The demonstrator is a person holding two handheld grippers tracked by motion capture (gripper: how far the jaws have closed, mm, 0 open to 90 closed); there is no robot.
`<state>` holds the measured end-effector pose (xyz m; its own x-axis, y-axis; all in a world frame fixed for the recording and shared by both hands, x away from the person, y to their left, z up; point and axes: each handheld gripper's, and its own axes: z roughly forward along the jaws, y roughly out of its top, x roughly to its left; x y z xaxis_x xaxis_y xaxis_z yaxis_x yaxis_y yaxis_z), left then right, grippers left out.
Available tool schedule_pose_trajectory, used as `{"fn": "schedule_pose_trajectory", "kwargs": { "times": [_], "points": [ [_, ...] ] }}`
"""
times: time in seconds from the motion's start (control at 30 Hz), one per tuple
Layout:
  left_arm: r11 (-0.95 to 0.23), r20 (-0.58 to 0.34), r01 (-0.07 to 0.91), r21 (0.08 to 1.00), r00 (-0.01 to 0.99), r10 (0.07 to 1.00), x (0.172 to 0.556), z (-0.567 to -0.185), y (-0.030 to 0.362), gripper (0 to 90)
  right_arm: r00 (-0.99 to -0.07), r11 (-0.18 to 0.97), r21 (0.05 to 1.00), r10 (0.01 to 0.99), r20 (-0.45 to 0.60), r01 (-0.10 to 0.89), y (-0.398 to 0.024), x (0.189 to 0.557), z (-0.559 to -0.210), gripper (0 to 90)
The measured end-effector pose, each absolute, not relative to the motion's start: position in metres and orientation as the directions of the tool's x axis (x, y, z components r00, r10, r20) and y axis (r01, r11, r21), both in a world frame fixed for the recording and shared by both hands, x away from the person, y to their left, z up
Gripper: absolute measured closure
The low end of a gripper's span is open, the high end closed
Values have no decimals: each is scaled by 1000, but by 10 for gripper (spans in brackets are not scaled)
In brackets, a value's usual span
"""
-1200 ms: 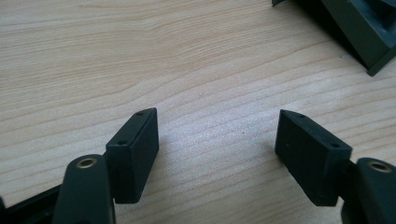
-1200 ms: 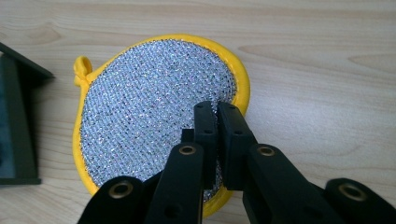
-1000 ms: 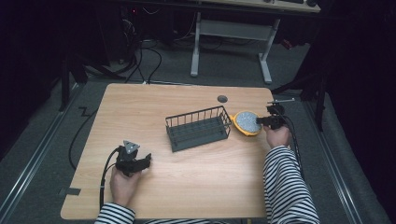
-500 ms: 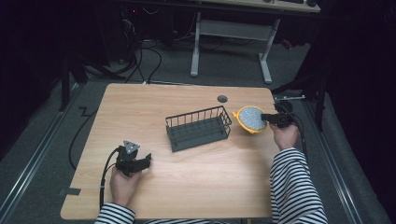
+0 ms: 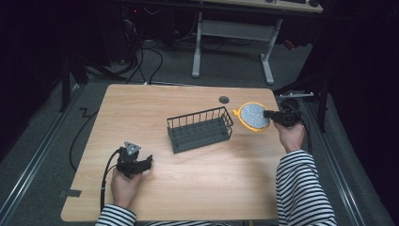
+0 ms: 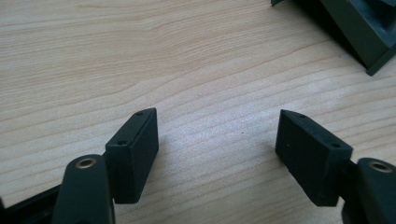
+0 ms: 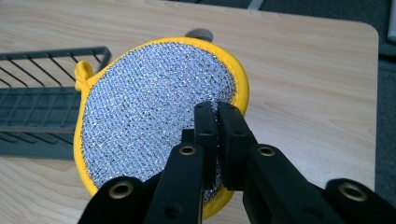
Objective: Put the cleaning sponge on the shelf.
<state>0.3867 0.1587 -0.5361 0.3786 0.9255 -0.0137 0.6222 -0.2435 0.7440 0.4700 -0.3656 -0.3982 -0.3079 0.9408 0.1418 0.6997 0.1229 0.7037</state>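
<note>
A round scouring pad [image 5: 254, 117] [image 7: 154, 112], silver mesh with a yellow rim and a small loop, hangs above the table's right side. My right gripper [image 5: 269, 114] [image 7: 217, 109] is shut on its edge and holds it tilted on its side. A dark wire rack [image 5: 200, 129] [image 7: 42, 107] stands mid-table, just left of the pad. Near the front left my left gripper [image 5: 149, 160] [image 6: 217, 133] rests low over bare wood, its jaws open and nothing between them. A corner of the rack [image 6: 359, 28] shows at the upper right of the left gripper view.
A small dark round plug [image 5: 224, 99] sits in the tabletop [image 5: 141, 113] behind the rack. Cables trail off the left side of the table. A desk frame [image 5: 233, 42] stands on the floor beyond the far edge.
The right gripper has lifted the scouring pad off the table and tipped it up on its side. The left gripper has stayed put.
</note>
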Motion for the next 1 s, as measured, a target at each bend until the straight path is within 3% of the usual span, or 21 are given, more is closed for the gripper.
{"fn": "schedule_pose_trajectory", "kwargs": {
  "times": [0.6,1.0],
  "points": [
    [-244,-14,622,744,379,925,387,-536,159,307,-409,192,731,903,129,655,-330,472,-369,875],
    [-244,-15,623,744,380,925,387,-536,159,306,-464,240,727,878,120,643,-285,494,-368,874]
  ]
}}
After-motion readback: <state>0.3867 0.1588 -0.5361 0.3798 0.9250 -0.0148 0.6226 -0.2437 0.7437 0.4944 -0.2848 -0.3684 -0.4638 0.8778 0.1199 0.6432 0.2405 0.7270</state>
